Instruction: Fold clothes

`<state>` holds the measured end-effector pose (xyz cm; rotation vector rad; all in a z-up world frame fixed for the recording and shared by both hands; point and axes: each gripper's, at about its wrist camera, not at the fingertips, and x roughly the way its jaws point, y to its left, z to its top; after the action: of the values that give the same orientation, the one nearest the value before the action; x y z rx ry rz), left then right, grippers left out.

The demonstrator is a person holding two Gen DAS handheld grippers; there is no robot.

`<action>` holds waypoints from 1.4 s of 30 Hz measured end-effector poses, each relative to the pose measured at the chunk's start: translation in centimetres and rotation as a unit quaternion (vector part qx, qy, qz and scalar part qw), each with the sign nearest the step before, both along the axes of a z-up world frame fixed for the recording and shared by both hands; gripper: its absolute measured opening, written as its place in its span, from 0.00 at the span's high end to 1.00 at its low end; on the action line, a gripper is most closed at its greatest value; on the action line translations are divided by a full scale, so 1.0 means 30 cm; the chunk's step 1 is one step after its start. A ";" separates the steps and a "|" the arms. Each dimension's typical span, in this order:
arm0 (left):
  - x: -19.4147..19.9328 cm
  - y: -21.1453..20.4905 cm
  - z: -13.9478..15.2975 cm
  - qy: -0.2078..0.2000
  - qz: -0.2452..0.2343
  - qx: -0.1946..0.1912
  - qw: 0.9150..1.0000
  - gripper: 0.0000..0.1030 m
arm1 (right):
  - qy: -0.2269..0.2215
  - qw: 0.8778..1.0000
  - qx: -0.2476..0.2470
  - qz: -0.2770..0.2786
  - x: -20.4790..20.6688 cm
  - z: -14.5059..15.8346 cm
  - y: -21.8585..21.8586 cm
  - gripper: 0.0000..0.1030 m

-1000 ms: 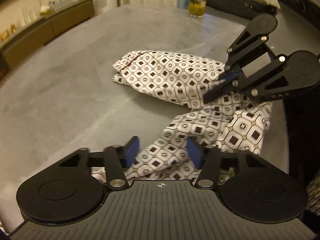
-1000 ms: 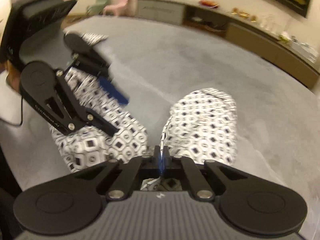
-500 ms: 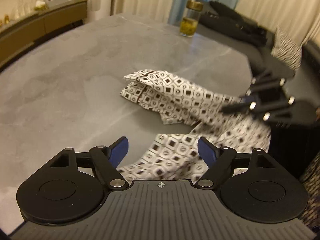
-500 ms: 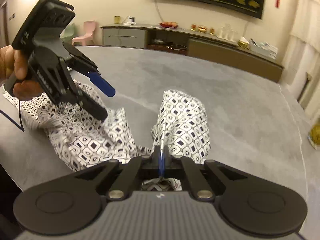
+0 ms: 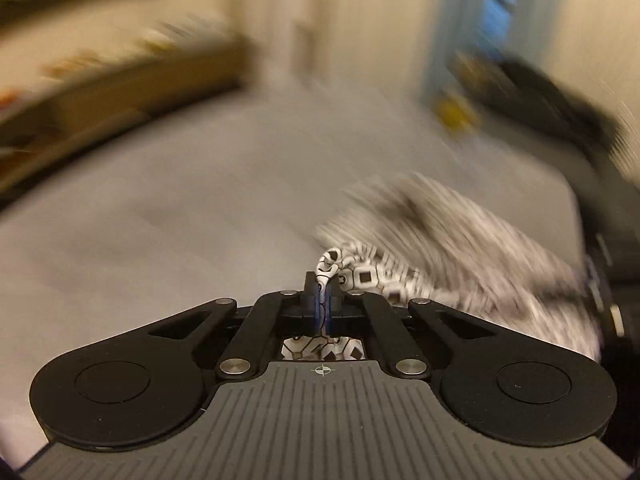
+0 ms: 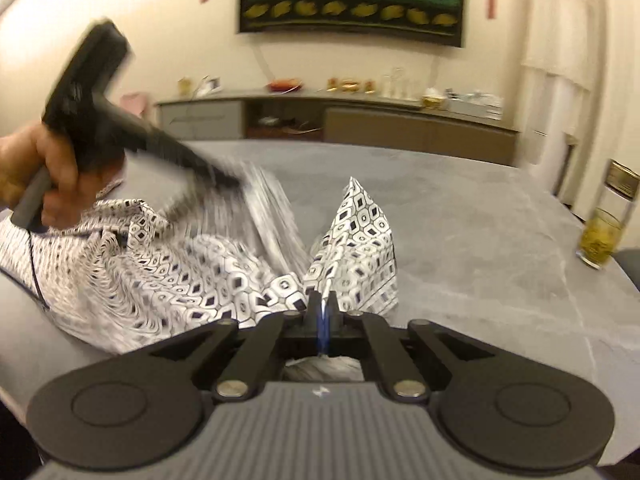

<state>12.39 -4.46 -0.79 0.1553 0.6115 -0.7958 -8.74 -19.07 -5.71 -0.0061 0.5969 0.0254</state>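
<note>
— Where's the garment now?

— The white cloth garment printed with small black squares (image 6: 192,276) lies crumpled on the grey stone-look counter (image 6: 480,232), spreading ahead and left of the right gripper (image 6: 322,314). Its jaws are clenched on a fold; a peak of fabric stands up just beyond them.

— And the other one?

— The left gripper (image 5: 322,300) has just snapped its jaws closed, a pinch of the same print caught between them. It's blurred; a hand (image 6: 56,184) carries it.

— Anything else?

— A glass jar of yellow-green liquid (image 6: 606,228), well right of the jaws.
</note>
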 end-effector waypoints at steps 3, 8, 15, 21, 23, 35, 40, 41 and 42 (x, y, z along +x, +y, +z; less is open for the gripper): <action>0.081 0.084 0.147 -0.064 0.138 -0.046 0.987 1.00 | 0.022 0.998 0.036 -0.045 0.003 -0.019 -0.037 0.99; 0.205 0.049 0.158 -0.052 0.138 -0.039 0.988 0.98 | 0.125 0.983 0.088 -0.098 0.043 -0.104 -0.066 0.95; 0.181 0.196 0.097 -0.016 0.115 0.011 0.993 0.65 | 0.071 0.990 0.051 -0.112 0.061 0.036 -0.104 0.53; 0.140 0.724 0.186 -0.037 0.282 0.039 0.958 0.40 | 0.017 0.999 -0.005 -0.046 0.327 0.170 -0.146 0.32; 0.165 0.895 0.132 -0.007 0.352 0.078 0.933 0.40 | 0.057 0.998 -0.007 -0.002 0.513 0.134 -0.152 0.24; 0.333 0.860 -0.231 0.062 0.275 0.178 0.943 0.40 | 0.171 0.985 -0.014 0.006 1.022 -0.179 -0.123 0.33; 0.456 0.825 -0.273 0.100 0.282 0.141 0.944 0.41 | 0.173 0.981 -0.061 0.059 1.007 -0.167 -0.104 0.88; 0.464 0.831 -0.270 0.092 0.290 0.153 0.940 0.41 | 0.176 0.979 -0.078 0.064 1.006 -0.161 -0.104 0.89; 0.470 0.836 -0.268 0.078 0.301 0.171 0.935 0.41 | 0.174 0.977 -0.112 0.052 1.009 -0.164 -0.120 0.91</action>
<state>26.50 20.64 -8.82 0.2088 0.8898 -0.1022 21.52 -22.66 -10.62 -0.2552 0.9467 0.0608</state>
